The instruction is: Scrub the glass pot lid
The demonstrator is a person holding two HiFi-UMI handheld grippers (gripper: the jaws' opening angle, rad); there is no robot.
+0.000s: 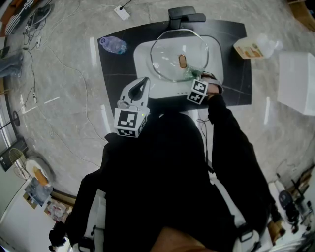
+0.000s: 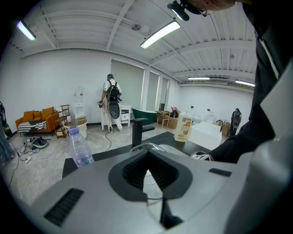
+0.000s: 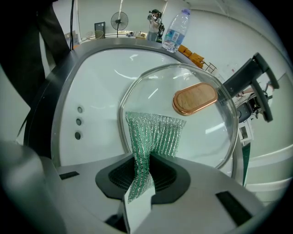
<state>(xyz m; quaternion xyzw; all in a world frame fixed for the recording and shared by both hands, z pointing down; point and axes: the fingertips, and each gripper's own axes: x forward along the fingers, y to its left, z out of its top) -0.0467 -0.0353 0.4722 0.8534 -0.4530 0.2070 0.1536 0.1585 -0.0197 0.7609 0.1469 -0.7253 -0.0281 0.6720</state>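
Starting nearest: what does the right gripper (image 3: pixel 143 164) have?

Its jaws are pinched on a green mesh scrubbing cloth (image 3: pixel 153 130). The cloth fans out from the jaws and lies against the near edge of the glass pot lid (image 3: pixel 201 137). A dark sleeve (image 1: pixel 231 133) runs down to that gripper in the head view.

And the left gripper (image 2: pixel 147 171)?

Its jaws are together with nothing between them. In the head view it hangs at the near left corner of the white sink basin (image 1: pixel 142 56), clear of the lid.

Where is the lid itself?

It sits in the basin and fills most of it. Its metal rim curves round toward the right gripper, and its oval wooden knob (image 3: pixel 195 98) faces the cameras just beyond the cloth.

What lies past it?

The basin is set in a black countertop (image 1: pixel 110 69). A black faucet (image 1: pixel 184 15) stands at the basin's far edge. A clear water bottle (image 1: pixel 113 45) stands upright on the countertop to the left. An orange-labelled bottle (image 1: pixel 251 48) is by the countertop's right end, with a white box (image 1: pixel 295 81) further right.

Anything farther off?

In the left gripper view, a person (image 2: pixel 111 103) stands well away across the room, back turned. An orange sofa (image 2: pixel 39 119) sits against the left wall.
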